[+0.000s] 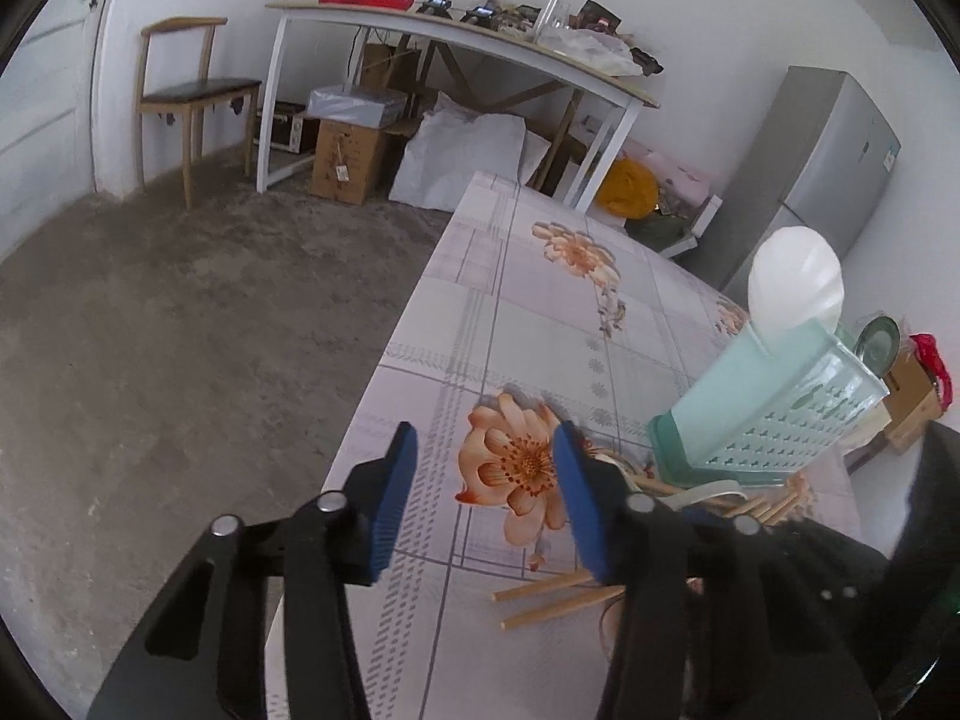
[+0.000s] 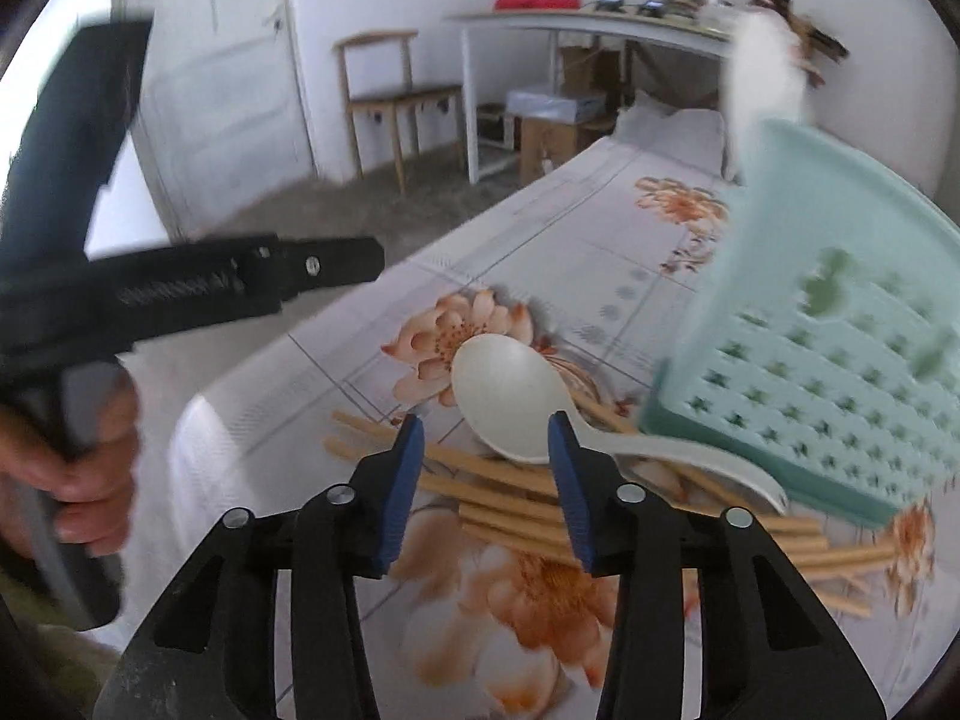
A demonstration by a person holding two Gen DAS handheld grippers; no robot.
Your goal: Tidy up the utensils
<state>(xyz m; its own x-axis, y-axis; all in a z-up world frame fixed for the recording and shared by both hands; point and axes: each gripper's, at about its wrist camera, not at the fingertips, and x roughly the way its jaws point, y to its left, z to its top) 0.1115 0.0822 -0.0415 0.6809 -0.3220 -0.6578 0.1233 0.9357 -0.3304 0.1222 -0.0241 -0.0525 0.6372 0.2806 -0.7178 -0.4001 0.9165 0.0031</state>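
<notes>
Several wooden chopsticks [image 2: 498, 486] lie heaped on the floral tablecloth, with a white spoon [image 2: 510, 396] resting on top. My right gripper [image 2: 486, 420] hovers open just above that heap, the spoon's bowl showing between its fingertips, untouched. To the right stands a mint-green perforated utensil holder [image 2: 840, 360] with another white spoon [image 2: 762, 72] upright in it. My left gripper [image 1: 485, 432] is open with nothing in it over a printed flower. It is left of the holder [image 1: 774, 408], and chopstick ends [image 1: 552, 591] poke out below its right finger.
The table's [image 1: 540, 312] left edge drops to a concrete floor. A hand [image 2: 78, 480] grips the other tool's handle at the left of the right wrist view. Farther back are a wooden chair [image 1: 192, 90], a cluttered white desk [image 1: 456, 30] above boxes, and a grey fridge [image 1: 828, 162].
</notes>
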